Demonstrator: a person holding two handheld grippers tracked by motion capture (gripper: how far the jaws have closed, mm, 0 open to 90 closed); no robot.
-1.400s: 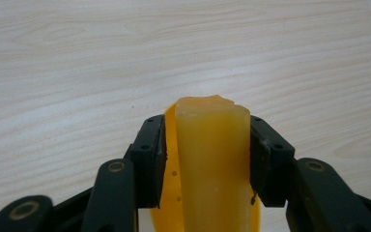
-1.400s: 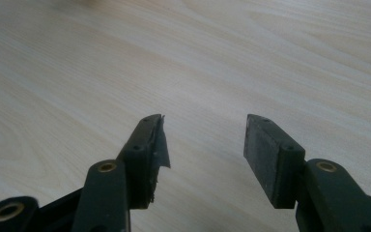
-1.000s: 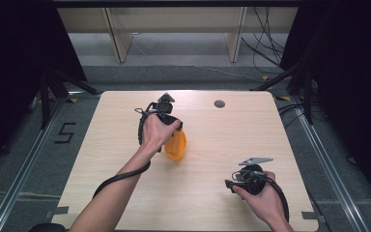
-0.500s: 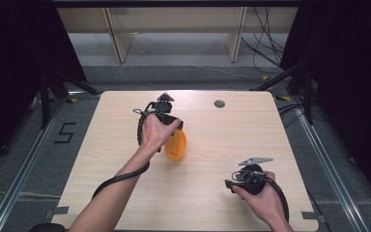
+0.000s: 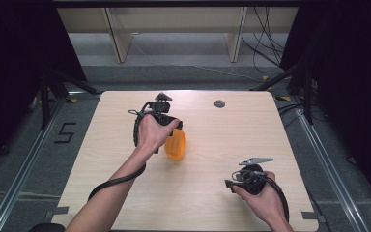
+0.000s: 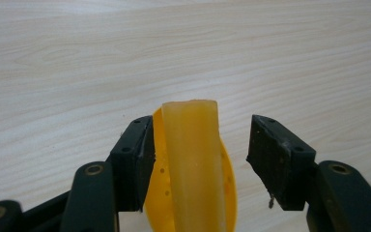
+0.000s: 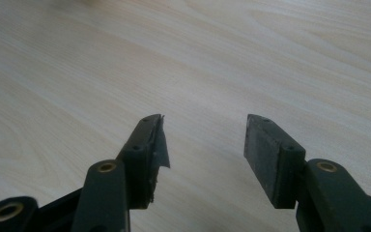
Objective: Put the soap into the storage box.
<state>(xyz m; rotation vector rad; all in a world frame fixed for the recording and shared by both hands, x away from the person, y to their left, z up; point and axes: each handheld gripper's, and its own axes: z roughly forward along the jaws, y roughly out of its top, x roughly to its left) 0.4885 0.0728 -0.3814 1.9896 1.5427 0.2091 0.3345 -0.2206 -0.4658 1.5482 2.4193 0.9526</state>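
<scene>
An orange-yellow plastic scoop (image 5: 176, 145) with small holes lies on the wooden table (image 5: 212, 140) just left of centre. My left gripper (image 5: 173, 129) is held over it from behind by the person's left hand. In the left gripper view the scoop (image 6: 193, 169) stands between the jaws of the open left gripper (image 6: 200, 137); the left jaw is against its rim and the right jaw stands apart from it. My right gripper (image 5: 229, 184) rests low at the front right, pointing left. In its own view the right gripper (image 7: 204, 130) is open over bare wood.
A small dark round grommet (image 5: 219, 103) sits in the tabletop near the far edge. Beyond the table are wooden frame legs (image 5: 117, 38) and loose cables (image 5: 265, 43) on the floor. A "5" mark (image 5: 66, 131) is on the floor at left.
</scene>
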